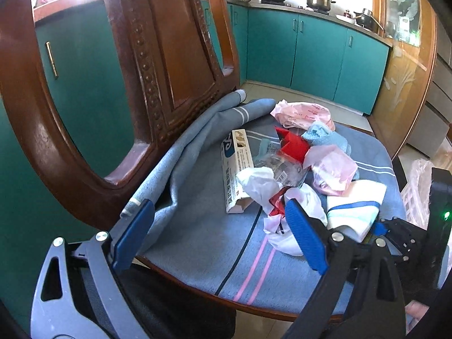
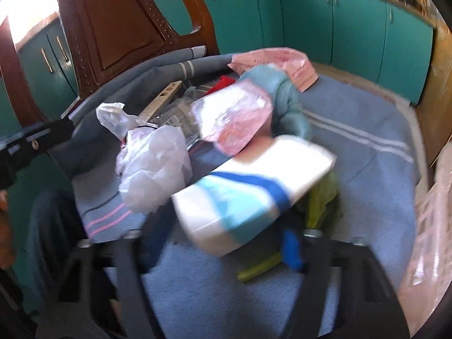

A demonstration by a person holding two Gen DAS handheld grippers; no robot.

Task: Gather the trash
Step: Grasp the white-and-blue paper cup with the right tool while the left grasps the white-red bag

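Tissue pack (image 2: 248,186) in right gripper (image 2: 223,243), left gripper (image 1: 217,234) spread

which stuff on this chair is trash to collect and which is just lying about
Job:
- white tissue pack with blue stripe, in the right claw
- white plastic bag
- pink plastic bags
- flattened cardboard box
- red wrapper
- open left claw

Lying about:
- blue seat cloth
- wooden chair back
- pots on counter

Left gripper (image 1: 219,234) spread wide; trash pile (image 1: 293,166) on chair cushion (image 1: 197,226), possibly touching.
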